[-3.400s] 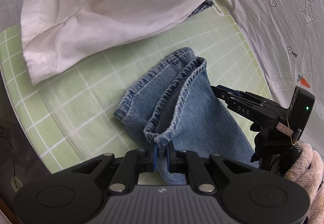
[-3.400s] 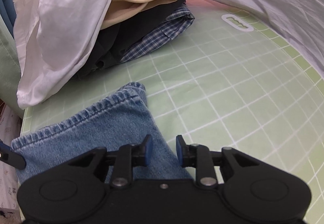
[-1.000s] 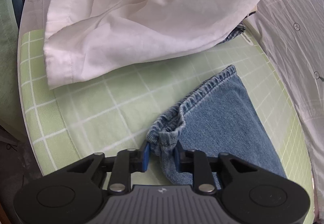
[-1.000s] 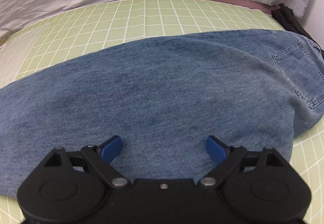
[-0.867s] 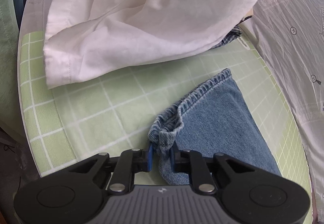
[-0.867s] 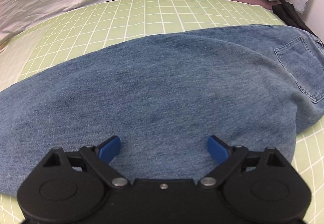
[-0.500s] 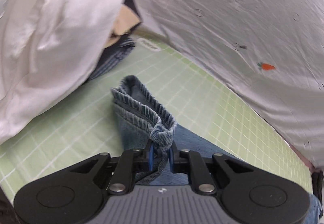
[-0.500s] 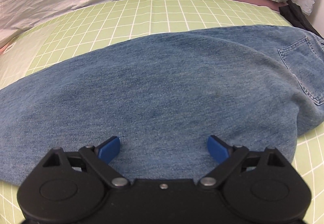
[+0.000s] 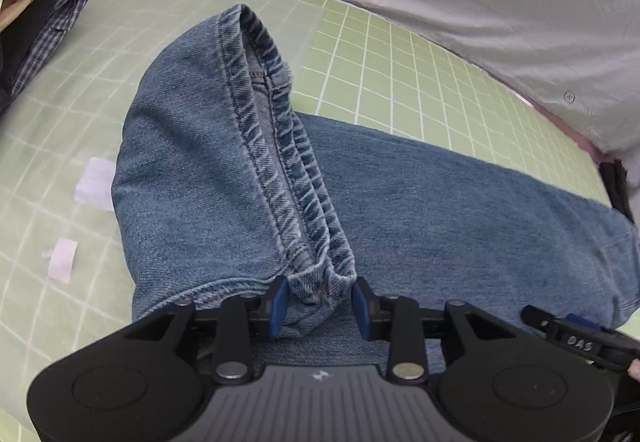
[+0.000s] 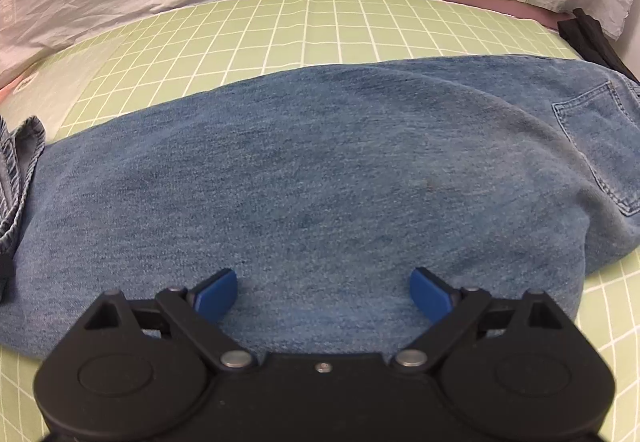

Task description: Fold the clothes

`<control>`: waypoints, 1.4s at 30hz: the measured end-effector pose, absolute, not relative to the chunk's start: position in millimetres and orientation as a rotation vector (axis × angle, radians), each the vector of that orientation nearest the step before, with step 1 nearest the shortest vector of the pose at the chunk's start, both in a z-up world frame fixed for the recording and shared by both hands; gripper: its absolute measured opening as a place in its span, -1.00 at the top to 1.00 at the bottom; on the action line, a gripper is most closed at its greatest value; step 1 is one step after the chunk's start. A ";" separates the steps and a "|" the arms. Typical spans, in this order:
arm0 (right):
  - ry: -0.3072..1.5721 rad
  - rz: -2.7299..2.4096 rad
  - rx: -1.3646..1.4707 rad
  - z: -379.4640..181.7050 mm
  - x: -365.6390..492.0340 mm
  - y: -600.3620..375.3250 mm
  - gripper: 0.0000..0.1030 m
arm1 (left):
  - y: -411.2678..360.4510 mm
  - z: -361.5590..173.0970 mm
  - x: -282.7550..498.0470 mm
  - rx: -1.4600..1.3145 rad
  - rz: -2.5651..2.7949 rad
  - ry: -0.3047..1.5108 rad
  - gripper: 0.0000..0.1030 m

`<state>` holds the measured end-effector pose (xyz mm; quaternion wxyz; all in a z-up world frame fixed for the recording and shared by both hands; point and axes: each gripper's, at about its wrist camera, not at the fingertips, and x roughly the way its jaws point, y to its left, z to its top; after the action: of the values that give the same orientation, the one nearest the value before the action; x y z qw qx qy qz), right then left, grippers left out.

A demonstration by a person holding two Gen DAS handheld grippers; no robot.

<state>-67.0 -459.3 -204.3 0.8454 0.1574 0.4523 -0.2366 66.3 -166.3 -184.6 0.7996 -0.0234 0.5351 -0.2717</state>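
Left tool (image 9: 319, 305) pinches jeans (image 9: 420, 202) hem (right tool (image 10: 323, 293) spread wide).

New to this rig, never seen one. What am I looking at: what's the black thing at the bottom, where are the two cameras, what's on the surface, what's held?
No robot here: a person holds a two-finger gripper in each hand, and a fisheye camera on each looks along its blue-tipped fingers. The left gripper has its jaws around the hem of the jeans, that leg end doubled over the rest. The right gripper is open over the jeans' middle, holding nothing. They lie on a green gridded mat, with a clothes pile at the left view's top-left corner.
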 end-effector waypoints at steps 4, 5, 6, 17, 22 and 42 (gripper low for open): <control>0.925 -0.458 0.317 -192.8 -50.3 -446.6 -0.84 | -138.8 -159.5 71.1 -0.220 -0.573 1.125 -0.21; 0.918 -0.448 0.313 -190.0 -46.1 -443.4 -0.84 | -131.4 -154.1 72.9 -0.249 -0.544 1.104 -0.25; 0.910 -0.438 0.309 -187.1 -41.9 -440.2 -0.84 | -123.1 -151.3 76.0 -0.270 -0.506 1.093 -0.25; 0.865 -0.132 0.259 -171.3 50.9 -350.5 -0.82 | -64.2 -189.0 117.1 -0.243 -0.145 1.212 -0.25; 0.900 0.040 0.213 -174.0 82.0 -303.7 -0.75 | -64.8 -190.6 123.7 -0.232 -0.137 1.224 -0.25; 0.880 0.175 0.196 -179.6 85.1 -289.9 0.67 | -65.4 -196.9 125.1 -0.254 -0.123 1.257 -0.28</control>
<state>85.1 -289.9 -179.6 0.8964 0.0948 0.4246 0.0843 125.1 -65.4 -196.9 0.7997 -0.1186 0.5858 -0.0572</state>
